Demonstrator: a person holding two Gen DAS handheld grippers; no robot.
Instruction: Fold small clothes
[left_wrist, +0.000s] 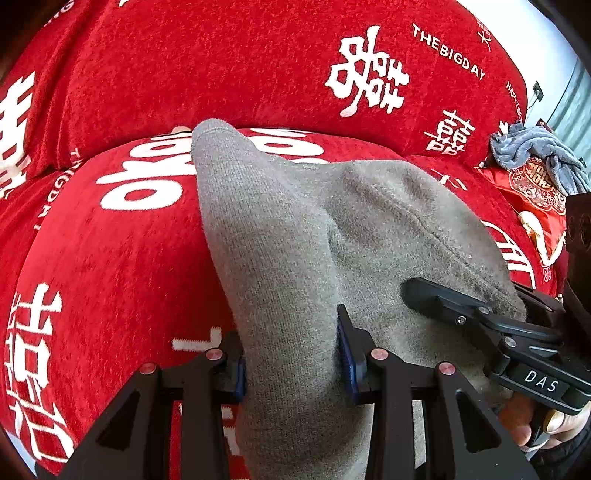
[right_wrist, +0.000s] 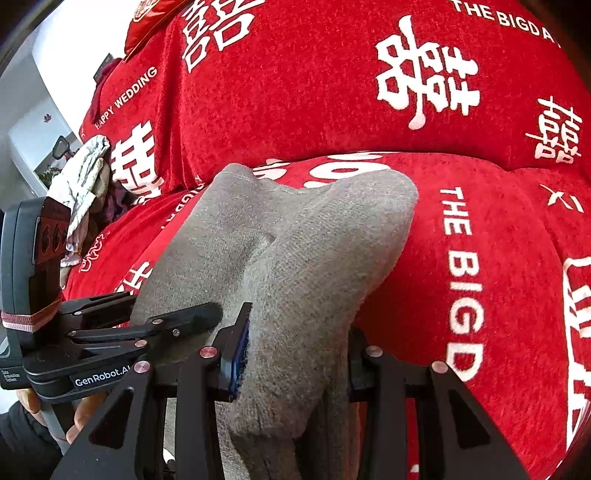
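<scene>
A grey knit garment (left_wrist: 295, 236) lies over the red sofa seat; it also shows in the right wrist view (right_wrist: 295, 251). My left gripper (left_wrist: 291, 362) is shut on one end of it, with cloth bunched between the blue pads. My right gripper (right_wrist: 295, 354) is shut on the other end. Each gripper shows in the other's view: the right gripper (left_wrist: 480, 317) lies against the cloth at the right, the left gripper (right_wrist: 155, 325) at the left. Both hold the garment close together, with two lobes pointing away toward the sofa back.
The red sofa cover (left_wrist: 129, 240) with white characters fills both views. A grey-blue cloth (left_wrist: 535, 151) lies on a red cushion (left_wrist: 532, 199) at the far right. A pale patterned cloth (right_wrist: 85, 177) lies at the sofa's left end.
</scene>
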